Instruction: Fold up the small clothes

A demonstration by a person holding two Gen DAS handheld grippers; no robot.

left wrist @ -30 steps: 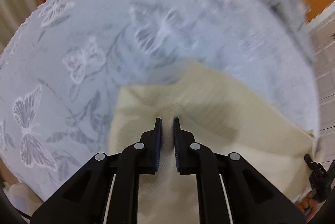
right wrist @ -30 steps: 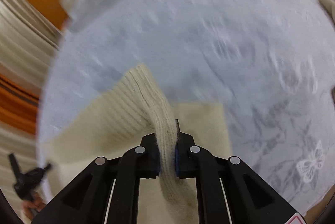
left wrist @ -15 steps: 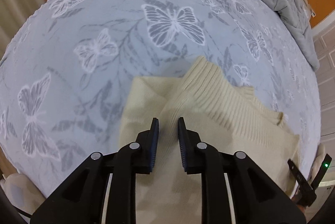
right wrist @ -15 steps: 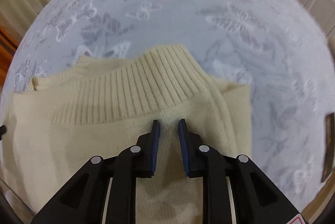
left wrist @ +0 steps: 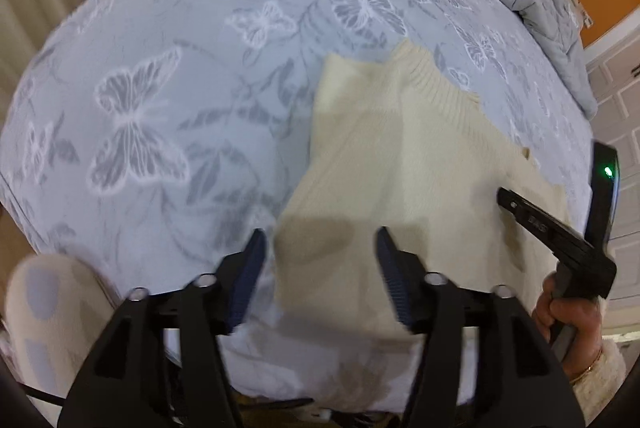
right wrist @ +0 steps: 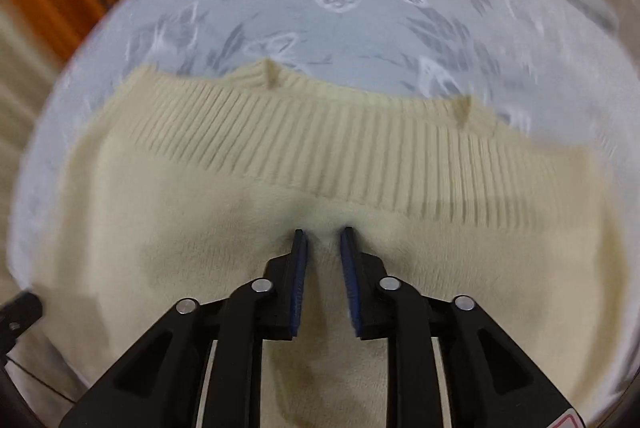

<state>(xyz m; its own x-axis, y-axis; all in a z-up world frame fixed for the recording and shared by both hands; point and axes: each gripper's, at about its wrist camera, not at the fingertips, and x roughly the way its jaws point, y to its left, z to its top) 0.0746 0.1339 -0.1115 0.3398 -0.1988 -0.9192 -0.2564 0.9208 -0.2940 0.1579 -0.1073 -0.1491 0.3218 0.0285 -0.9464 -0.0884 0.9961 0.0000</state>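
At frame centre on the butterfly-print bed (left wrist: pixel 168 76), the cream sweater (left wrist: pixel 400 164) lay folded flat, w/ left tongs (left wrist: pixel 320 248) just spread wide and right tongs (right wrist: pixel 323 233) slightly parted, both gripping nothing.

No lettering can be read anywhere; faint marks on the right gripper (left wrist: pixel 548 228), right of the open jaws, are too blurred.

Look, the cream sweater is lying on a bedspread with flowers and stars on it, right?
Not quite. The cream sweater does lie on the bedspread, but the pattern is butterflies and leaves, not flowers and stars. The left wrist view shows them most clearly.
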